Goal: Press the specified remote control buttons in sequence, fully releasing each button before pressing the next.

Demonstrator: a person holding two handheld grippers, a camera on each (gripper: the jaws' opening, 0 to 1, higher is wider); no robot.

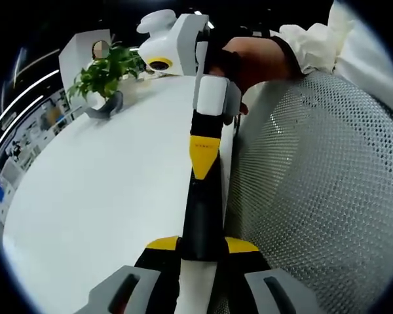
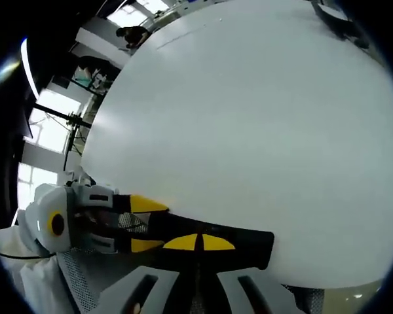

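Observation:
A slim black remote point(image 1: 200, 216) shows edge-on, so its buttons are hidden. My left gripper point(image 1: 203, 245) is shut on its near end, one yellow-tipped jaw on each side. The remote runs forward to my right gripper point(image 1: 203, 175), which comes down from the top of the left gripper view with a person's hand point(image 1: 255, 55) behind it. In the right gripper view the remote point(image 2: 177, 226) lies crosswise. My right gripper point(image 2: 200, 242) has its yellow tips closed together, resting against it. The left gripper point(image 2: 158, 226) enters from the left, its jaws around the remote's end.
A white table point(image 1: 105, 183) spreads to the left and also shows in the right gripper view point(image 2: 249, 118). A potted plant point(image 1: 105, 72) stands at its far end. A grey mesh chair back point(image 1: 314, 183) rises close on the right, beside the table's edge.

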